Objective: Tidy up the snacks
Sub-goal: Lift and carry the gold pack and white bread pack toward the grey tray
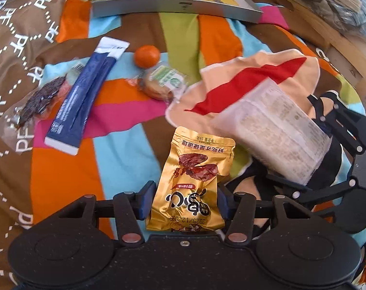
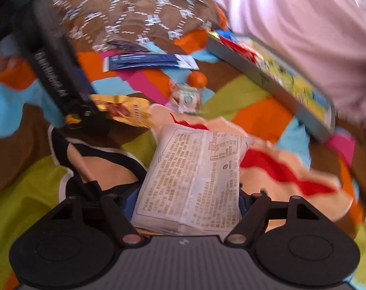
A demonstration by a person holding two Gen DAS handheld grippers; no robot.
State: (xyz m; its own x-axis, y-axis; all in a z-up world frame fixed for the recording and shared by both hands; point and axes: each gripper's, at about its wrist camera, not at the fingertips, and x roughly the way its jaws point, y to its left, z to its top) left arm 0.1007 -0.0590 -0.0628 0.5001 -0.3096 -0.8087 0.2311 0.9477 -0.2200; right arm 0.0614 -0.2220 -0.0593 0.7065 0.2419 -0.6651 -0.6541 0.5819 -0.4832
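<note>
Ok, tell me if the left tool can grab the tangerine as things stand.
Probably not yet. The left tool is shut on the gold snack packet, so it would have to drop that first. The path itself looks free: the tangerine sits bare on the blanket ahead.

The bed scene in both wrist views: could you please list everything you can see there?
Gold snack packet: one, gold, clamped in the left gripper.
White snack packet: one, white with print, clamped in the right gripper.
Blue stick sachet: one, navy and white, on the blanket, left.
Dark snack in clear wrapper: one, beside the sachet.
Tangerine: one, orange, mid-blanket.
Wrapped pastry: one, green-white label, below the tangerine.
Grey tray: one, holding colourful packets, far side.
Patchwork blanket: one, multicoloured, underneath.
Left hand-held gripper: black.
Right hand-held gripper: black.
</note>
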